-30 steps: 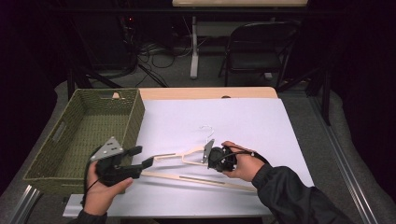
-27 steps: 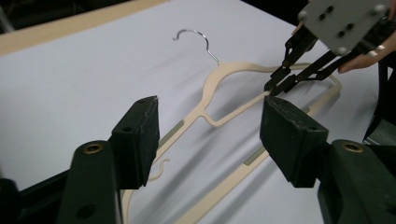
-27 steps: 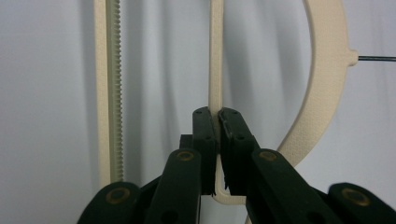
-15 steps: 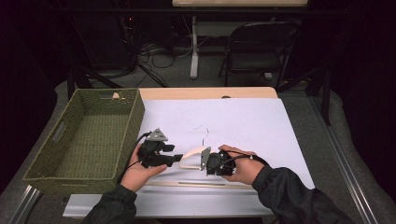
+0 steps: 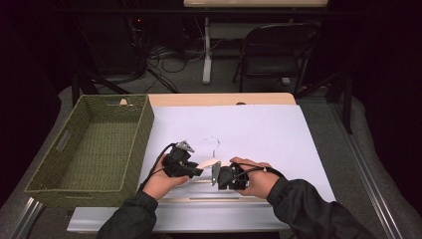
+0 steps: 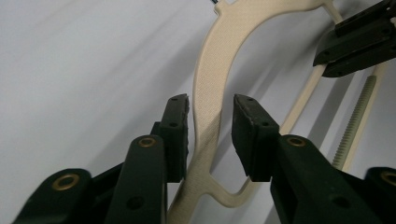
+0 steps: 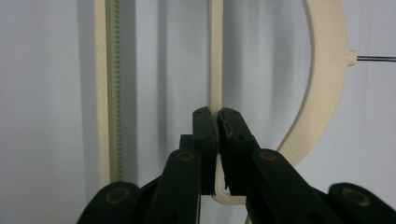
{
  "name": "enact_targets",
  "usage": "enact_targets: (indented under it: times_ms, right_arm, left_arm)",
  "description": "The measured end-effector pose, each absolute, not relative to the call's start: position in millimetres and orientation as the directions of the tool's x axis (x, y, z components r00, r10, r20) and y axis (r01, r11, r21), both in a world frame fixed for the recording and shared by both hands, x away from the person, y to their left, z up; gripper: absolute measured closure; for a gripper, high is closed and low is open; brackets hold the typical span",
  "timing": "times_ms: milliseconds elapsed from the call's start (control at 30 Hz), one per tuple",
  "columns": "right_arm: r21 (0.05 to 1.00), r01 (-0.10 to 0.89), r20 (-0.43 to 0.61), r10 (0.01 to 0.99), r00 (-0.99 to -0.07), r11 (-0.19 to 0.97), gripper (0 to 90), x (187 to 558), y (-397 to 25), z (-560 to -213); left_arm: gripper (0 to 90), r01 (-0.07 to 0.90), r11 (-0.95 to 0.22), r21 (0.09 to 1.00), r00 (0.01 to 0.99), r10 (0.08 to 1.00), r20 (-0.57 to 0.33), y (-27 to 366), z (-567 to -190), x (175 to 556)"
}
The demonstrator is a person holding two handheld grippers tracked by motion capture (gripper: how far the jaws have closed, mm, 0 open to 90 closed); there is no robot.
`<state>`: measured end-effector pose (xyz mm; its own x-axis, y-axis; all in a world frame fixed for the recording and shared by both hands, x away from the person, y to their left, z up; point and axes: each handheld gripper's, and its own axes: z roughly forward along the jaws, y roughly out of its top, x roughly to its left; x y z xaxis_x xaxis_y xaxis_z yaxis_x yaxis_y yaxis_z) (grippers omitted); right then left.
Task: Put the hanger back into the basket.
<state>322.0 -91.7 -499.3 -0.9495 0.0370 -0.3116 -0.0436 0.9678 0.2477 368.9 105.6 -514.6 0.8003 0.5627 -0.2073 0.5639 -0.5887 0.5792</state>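
A cream plastic clothes hanger (image 5: 207, 164) with a thin metal hook (image 5: 213, 141) lies on the white sheet (image 5: 263, 129) near the table's front. My left gripper (image 5: 198, 172) is open, its jaws standing on either side of the hanger's curved shoulder (image 6: 205, 88) without touching it. My right gripper (image 5: 215, 174) is shut on the hanger's thin inner bar (image 7: 215, 56), just right of the left one. The ridged bottom bar (image 7: 108, 93) runs beside it. In the left gripper view, the right gripper (image 6: 355, 39) shows at the upper right.
A green woven basket (image 5: 143, 133) stands at the table's left with nothing seen inside. A dark chair (image 5: 271, 50) and cables sit on the floor beyond the far edge. The white sheet stretches bare to the right and back.
My left gripper has swung from near the basket rightward to the hanger's middle, and its jaws now straddle the shoulder. The right gripper keeps its hold and has barely moved.
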Motion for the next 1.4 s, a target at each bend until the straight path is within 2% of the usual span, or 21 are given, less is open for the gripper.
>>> enact_targets:
  times_ms: [133,733,767,800,833,867,933,967,1000,1067,1133,1267,1400]
  right_arm:
    - [0.244,-0.057,-0.325,0.027,-0.945,0.968,85.3,321,-91,-500]
    - [0.251,-0.022,-0.294,0.055,-0.954,0.968,83.4,324,-91,-503]
    - [0.255,-0.007,-0.282,0.068,-0.957,0.967,80.8,324,-91,-502]
    - [0.289,0.025,-0.264,0.104,-0.959,0.957,73.6,327,-94,-498]
    - [0.289,0.025,-0.264,0.104,-0.959,0.957,73.6,327,-94,-498]
    - [0.344,0.071,-0.232,0.159,-0.960,0.936,70.3,331,-101,-491]
    - [0.401,0.135,-0.198,0.229,-0.953,0.906,69.2,334,-108,-483]
    - [0.401,0.135,-0.198,0.229,-0.953,0.906,69.2,334,-108,-483]
    - [0.465,0.211,-0.162,0.317,-0.935,0.860,66.5,339,-118,-473]
    - [0.486,0.240,-0.142,0.347,-0.927,0.841,65.5,341,-121,-470]
    - [0.518,0.313,-0.117,0.429,-0.896,0.796,61.8,348,-129,-467]
    - [0.513,0.364,-0.080,0.465,-0.882,0.777,58.6,353,-128,-474]
    - [0.506,0.368,-0.065,0.460,-0.886,0.780,58.9,353,-121,-480]
  left_arm:
    - [75.2,0.563,-0.612,0.556,0.803,0.563,-0.193,104,-517,369]
    - [77.6,0.539,-0.607,0.584,0.812,0.558,-0.170,105,-513,361]
    - [77.8,0.533,-0.611,0.585,0.816,0.555,-0.164,105,-513,361]
    - [77.9,0.527,-0.612,0.589,0.818,0.553,-0.156,107,-513,359]
    - [77.9,0.527,-0.612,0.589,0.818,0.553,-0.156,107,-513,359]
    - [77.9,0.529,-0.605,0.595,0.816,0.555,-0.162,109,-513,356]
    - [78.0,0.526,-0.602,0.601,0.817,0.553,-0.161,111,-513,354]
    - [78.0,0.526,-0.602,0.601,0.817,0.553,-0.161,111,-513,354]
    - [78.0,0.528,-0.596,0.605,0.815,0.557,-0.162,112,-513,352]
    - [78.0,0.527,-0.592,0.610,0.815,0.556,-0.165,113,-512,350]
    - [78.1,0.522,-0.588,0.618,0.816,0.554,-0.162,114,-510,346]
    - [78.3,0.518,-0.580,0.628,0.817,0.553,-0.163,115,-507,341]
    - [78.5,0.511,-0.576,0.638,0.821,0.548,-0.163,115,-504,337]
